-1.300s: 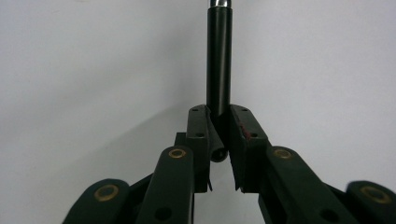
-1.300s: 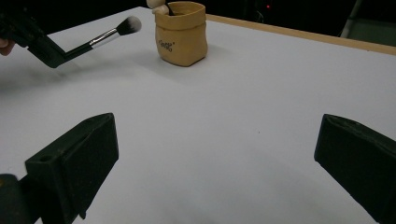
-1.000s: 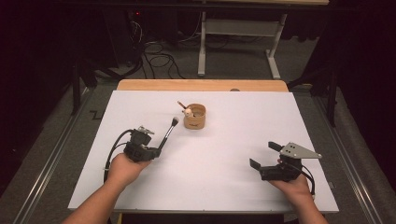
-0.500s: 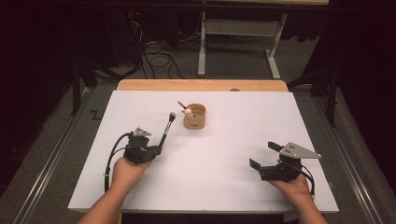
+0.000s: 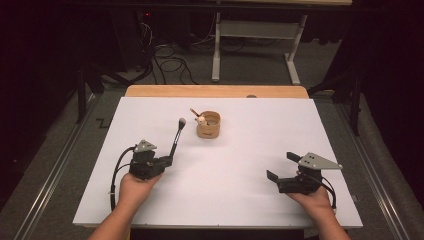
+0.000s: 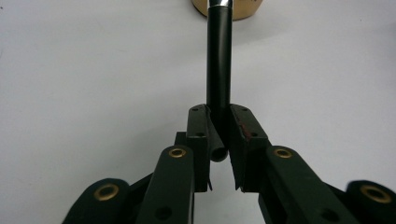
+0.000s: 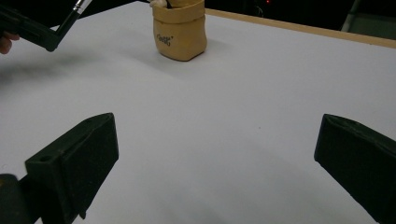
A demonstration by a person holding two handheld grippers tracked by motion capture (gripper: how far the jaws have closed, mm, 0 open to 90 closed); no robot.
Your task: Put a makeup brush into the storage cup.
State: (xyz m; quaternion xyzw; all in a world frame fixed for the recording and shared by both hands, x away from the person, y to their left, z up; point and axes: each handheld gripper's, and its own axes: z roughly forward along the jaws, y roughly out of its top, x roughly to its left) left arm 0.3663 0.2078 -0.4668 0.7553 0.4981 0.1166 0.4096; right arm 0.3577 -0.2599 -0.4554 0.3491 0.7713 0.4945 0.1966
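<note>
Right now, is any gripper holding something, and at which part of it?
The left gripper is shut on a black brush, near the bottom end of its handle. The right gripper is open and holds nothing.

Black claws [image 5: 172, 159] w/ brass screws

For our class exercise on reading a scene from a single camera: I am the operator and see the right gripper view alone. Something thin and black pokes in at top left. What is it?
Observer: A black brush handle, clamped between the left gripper's jaws.
Operator: What is at its far end?
Observer: In the high view, a pale brush head points toward the tan pouch.
Operator: Is the pouch empty?
Observer: No, a wooden stick leans out over its rim.
</note>
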